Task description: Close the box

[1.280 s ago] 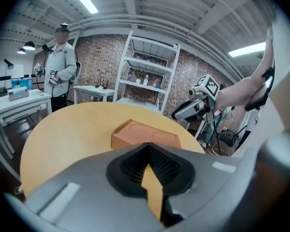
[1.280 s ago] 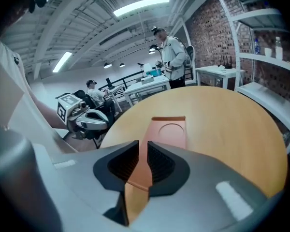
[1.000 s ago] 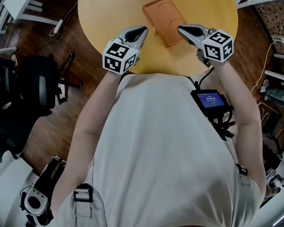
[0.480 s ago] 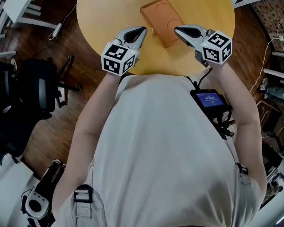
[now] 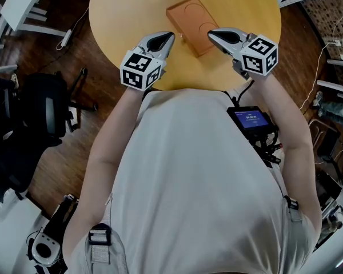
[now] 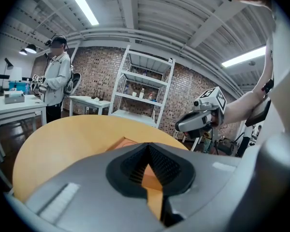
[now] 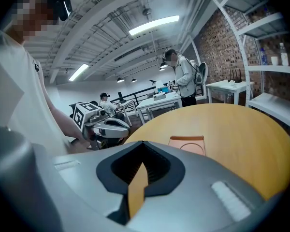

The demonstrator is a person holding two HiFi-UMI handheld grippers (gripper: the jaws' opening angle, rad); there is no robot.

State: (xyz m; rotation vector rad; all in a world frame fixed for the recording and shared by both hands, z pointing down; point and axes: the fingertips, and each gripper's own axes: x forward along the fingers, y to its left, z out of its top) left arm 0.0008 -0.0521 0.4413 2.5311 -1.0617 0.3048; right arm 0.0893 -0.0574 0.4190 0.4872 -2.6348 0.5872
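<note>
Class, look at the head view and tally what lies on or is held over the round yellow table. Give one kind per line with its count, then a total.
Orange-brown box: 1
Grippers: 2, the left gripper and the right gripper
Total: 3

Everything drifts a little to the left in your head view compared with a second ago. The box (image 5: 191, 17) slides up and left on the desk (image 5: 131, 10), closer to the top edge of the frame. Your right gripper (image 5: 217, 36) shifts left by about as much. Your left gripper (image 5: 167, 39) shifts left only slightly, and its marker cube sits a touch lower.
</note>
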